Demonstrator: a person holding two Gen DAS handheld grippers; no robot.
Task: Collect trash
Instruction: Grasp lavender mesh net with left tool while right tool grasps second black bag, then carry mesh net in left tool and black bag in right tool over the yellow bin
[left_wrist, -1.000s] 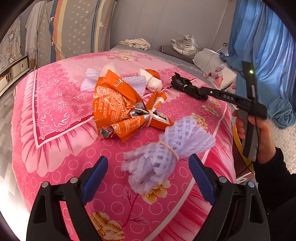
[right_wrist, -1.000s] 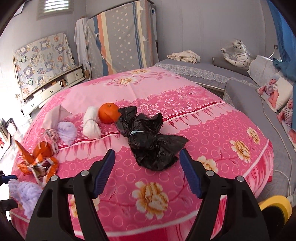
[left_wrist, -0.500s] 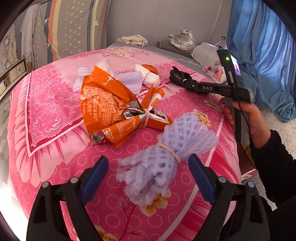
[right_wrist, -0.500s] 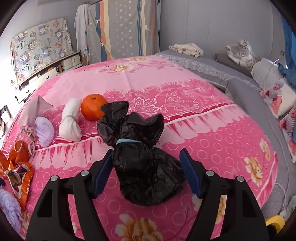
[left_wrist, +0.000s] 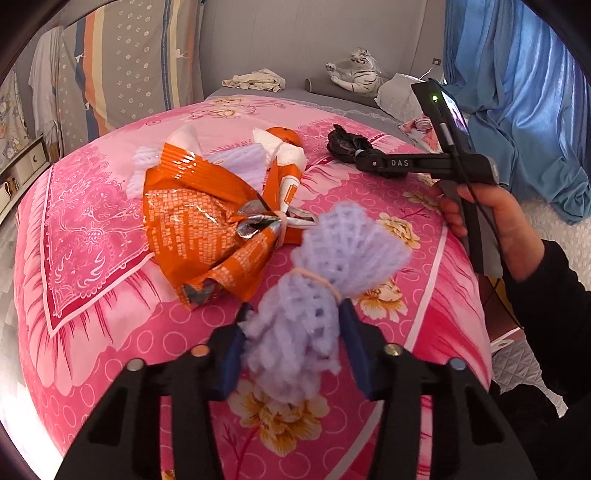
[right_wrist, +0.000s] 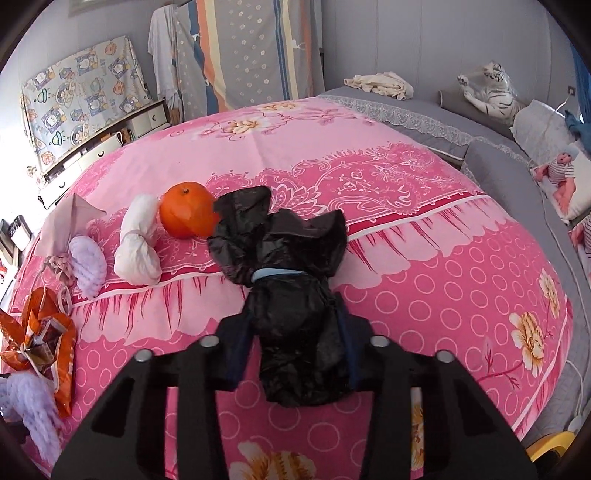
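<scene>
My left gripper (left_wrist: 295, 325) is shut on a purple foam-net bundle (left_wrist: 317, 291) tied with a rubber band, at the near edge of the pink bedspread (left_wrist: 92, 229). My right gripper (right_wrist: 295, 332) is shut on a black plastic bag bundle (right_wrist: 291, 295) tied with a blue band. An orange foil snack bag (left_wrist: 207, 221) lies just beyond the purple bundle. The right gripper and the hand holding it also show in the left wrist view (left_wrist: 406, 162).
An orange (right_wrist: 188, 210), a white tied bundle (right_wrist: 138, 242), a second purple foam net (right_wrist: 88, 266) and a beige paper piece (right_wrist: 70, 218) lie on the bed. A yellow container (right_wrist: 550, 446) sits at the lower right. Toys and pillows line the grey sofa (right_wrist: 480, 147).
Both grippers moved forward and closed: the left on the purple foam net, the right on the black bag. Both were open a second ago.
</scene>
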